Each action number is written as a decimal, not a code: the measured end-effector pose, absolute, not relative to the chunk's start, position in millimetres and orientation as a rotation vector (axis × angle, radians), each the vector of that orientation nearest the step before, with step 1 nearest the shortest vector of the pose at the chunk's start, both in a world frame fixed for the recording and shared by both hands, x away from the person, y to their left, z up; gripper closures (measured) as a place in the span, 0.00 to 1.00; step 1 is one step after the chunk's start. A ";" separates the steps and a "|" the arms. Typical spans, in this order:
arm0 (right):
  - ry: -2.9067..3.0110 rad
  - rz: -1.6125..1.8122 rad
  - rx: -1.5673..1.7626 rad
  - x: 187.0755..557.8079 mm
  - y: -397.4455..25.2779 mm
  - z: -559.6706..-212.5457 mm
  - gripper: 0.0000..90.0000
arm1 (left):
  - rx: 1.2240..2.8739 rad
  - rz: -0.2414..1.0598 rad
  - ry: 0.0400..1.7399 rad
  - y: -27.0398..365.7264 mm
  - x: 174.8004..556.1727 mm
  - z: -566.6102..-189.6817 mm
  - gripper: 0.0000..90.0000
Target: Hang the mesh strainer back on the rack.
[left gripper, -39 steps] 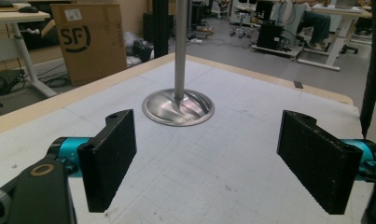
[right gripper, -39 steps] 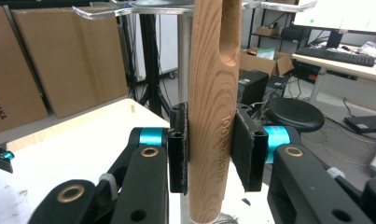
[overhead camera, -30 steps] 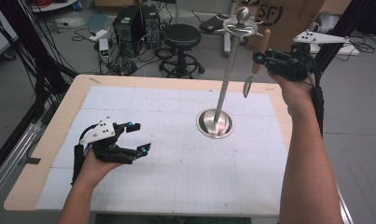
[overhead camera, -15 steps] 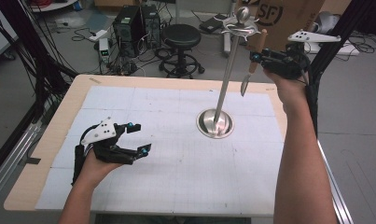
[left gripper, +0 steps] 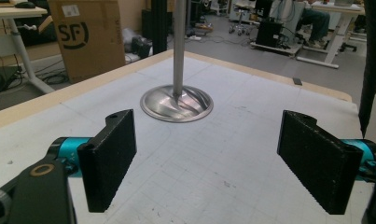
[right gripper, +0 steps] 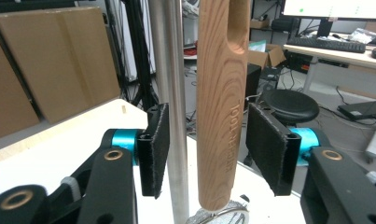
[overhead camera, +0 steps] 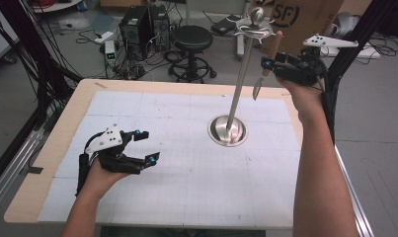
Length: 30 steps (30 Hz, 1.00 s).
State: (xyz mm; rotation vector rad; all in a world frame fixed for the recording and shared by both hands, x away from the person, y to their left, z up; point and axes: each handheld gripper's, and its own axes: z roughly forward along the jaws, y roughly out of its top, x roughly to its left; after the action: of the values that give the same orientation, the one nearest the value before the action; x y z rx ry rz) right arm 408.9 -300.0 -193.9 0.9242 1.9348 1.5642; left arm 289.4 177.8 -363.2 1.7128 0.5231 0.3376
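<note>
One "SF" box (left gripper: 85, 37); left gripper (left gripper: 213, 170) gapes empty, right gripper (right gripper: 206, 154) loosely straddles engraved wooden handle (right gripper: 221, 107).

A wooden table (overhead camera: 48, 148) carries a white gridded mat (overhead camera: 186, 182) that covers nearly all of its top, leaving bare wood along the edges. On the mat, toward two o'clock from its middle, sits the round metal base (overhead camera: 227, 131) of a stand, its pole (overhead camera: 239, 81) rising upright.
</note>
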 end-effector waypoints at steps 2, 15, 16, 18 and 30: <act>1.934 1.570 0.922 406.1 -301.2 -194.7 0.54 | 1.712 0.335 0.524 178.1 289.4 -363.0 0.22; 1.921 1.635 0.826 382.8 -308.8 -195.8 0.47 | 1.713 0.332 0.525 179.7 289.5 -362.9 0.22; 1.925 1.630 0.813 380.5 -308.3 -195.6 0.46 | 1.713 0.330 0.522 180.1 289.5 -362.7 0.22; 1.937 1.624 0.792 375.2 -306.8 -195.5 0.45 | 1.717 0.333 0.527 180.4 289.4 -362.8 0.22; 1.948 1.677 0.697 350.6 -297.4 -202.4 0.36 | 1.708 0.367 0.537 187.8 287.7 -359.8 0.20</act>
State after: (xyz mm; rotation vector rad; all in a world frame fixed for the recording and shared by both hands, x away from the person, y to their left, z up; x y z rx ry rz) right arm 350.6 -297.4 -202.4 0.6967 1.9480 1.6767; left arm 287.7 187.8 -359.8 1.7076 0.5371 0.3667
